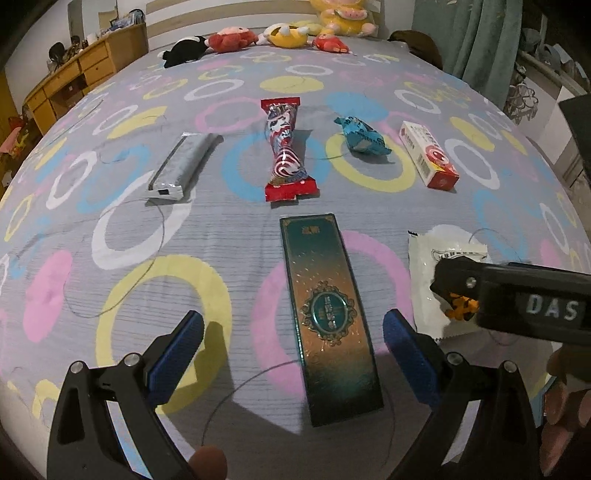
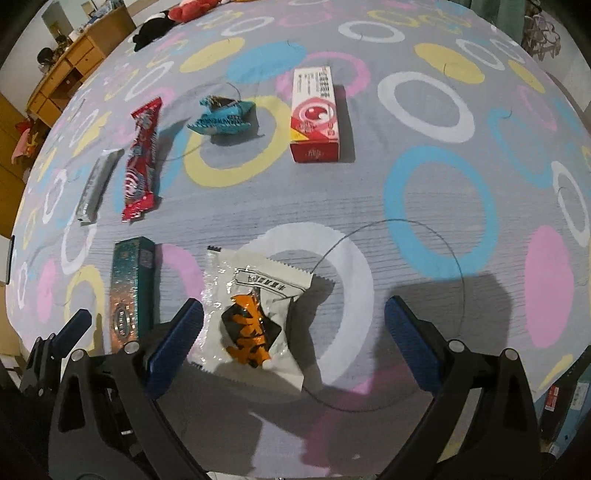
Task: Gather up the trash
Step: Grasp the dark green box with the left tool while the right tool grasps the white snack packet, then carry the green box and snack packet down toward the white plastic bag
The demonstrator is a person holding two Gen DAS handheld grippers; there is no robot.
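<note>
Trash lies on a ring-patterned bedspread [image 1: 110, 288]. A long dark green box [image 1: 327, 314] lies between the open fingers of my left gripper [image 1: 293, 341], and it also shows in the right wrist view [image 2: 131, 291]. A white wrapper with an orange print [image 2: 255, 317] lies between the open fingers of my right gripper [image 2: 293, 341]; in the left wrist view the wrapper [image 1: 439, 254] is partly hidden by the right gripper. Farther off lie a silver packet [image 1: 183, 162], a red candy wrapper [image 1: 286, 147], a blue crumpled wrapper [image 1: 362, 134] and a red-and-white box [image 1: 428, 155].
Several plush toys [image 1: 284, 35] line the far end of the bed. A wooden desk with drawers [image 1: 74, 77] stands at the left. A green curtain [image 1: 476, 37] hangs at the far right.
</note>
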